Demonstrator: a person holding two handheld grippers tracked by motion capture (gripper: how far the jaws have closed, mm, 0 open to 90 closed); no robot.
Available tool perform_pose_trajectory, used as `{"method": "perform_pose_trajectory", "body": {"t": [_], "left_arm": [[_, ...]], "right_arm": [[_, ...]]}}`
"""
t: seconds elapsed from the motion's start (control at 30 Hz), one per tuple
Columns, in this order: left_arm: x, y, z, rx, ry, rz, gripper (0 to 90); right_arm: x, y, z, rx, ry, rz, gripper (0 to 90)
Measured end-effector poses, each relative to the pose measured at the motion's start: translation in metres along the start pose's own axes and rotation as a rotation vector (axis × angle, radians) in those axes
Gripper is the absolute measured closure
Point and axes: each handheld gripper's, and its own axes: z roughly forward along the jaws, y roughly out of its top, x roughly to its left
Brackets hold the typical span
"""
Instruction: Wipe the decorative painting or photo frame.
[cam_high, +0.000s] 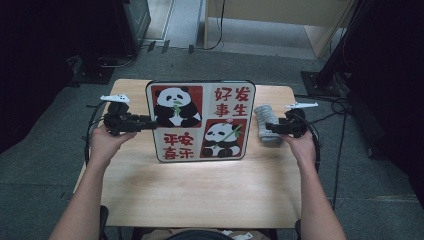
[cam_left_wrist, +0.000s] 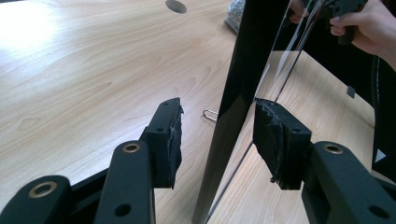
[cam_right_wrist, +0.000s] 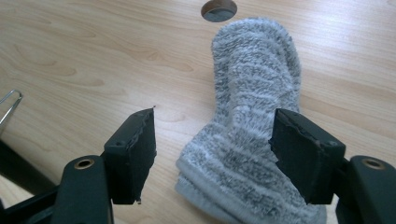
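Panda board (cam_high: 200, 121): flat rectangular panel printed with two pandas and red characters, standing upright near the middle of the wooden table (cam_high: 200, 190), printed face toward the person. In the left gripper view it shows edge-on as a dark, slightly tilted slab (cam_left_wrist: 238, 107), with a small wire loop (cam_left_wrist: 210, 115) at its foot.

Left gripper (cam_high: 145, 122): held level at the board's left edge, pointing at it. Jaws spread, one on each side of the edge; the right-hand pad (cam_left_wrist: 273, 140) lies right against the glossy face, the other pad (cam_left_wrist: 170, 137) stands clear of the back. No pinch on the board.

Grey sock (cam_high: 265, 124): soft, ribbed, folded, lying flat just beside the board's right edge. Long axis runs away from the person, toward a round hole in the tabletop (cam_right_wrist: 218, 9).

Right gripper (cam_high: 270, 128): nearer hand to the sock, coming at it from the right. Jaws spread wide, straddling the cuff end (cam_right_wrist: 243, 158), nothing pinched. The sock lies dead ahead and slightly below the pads, its length running with the jaws, so closing them would, by my reckoning, nip it across its width.
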Motion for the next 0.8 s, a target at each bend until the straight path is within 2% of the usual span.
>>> {"method": "perform_pose_trajectory", "body": {"t": [0.07,0.2,0.57,0.8], "left_arm": [[0.000,-0.001,-0.002,-0.009,-0.003,-0.001,51.4],[0.000,-0.003,-0.006,-0.006,0.017,0.004,50.0],[0.001,-0.013,-0.018,-0.007,0.042,0.018,42.9],[0.007,-0.020,-0.025,-0.006,0.066,0.020,39.9]], "right_arm": [[0.002,-0.002,-0.002,-0.007,0.006,-0.002,31.8],[0.003,-0.004,-0.004,-0.010,0.026,-0.004,32.3],[0.006,-0.013,-0.011,-0.009,0.031,-0.027,33.1],[0.006,-0.016,-0.014,-0.012,0.029,-0.038,33.4]]}}
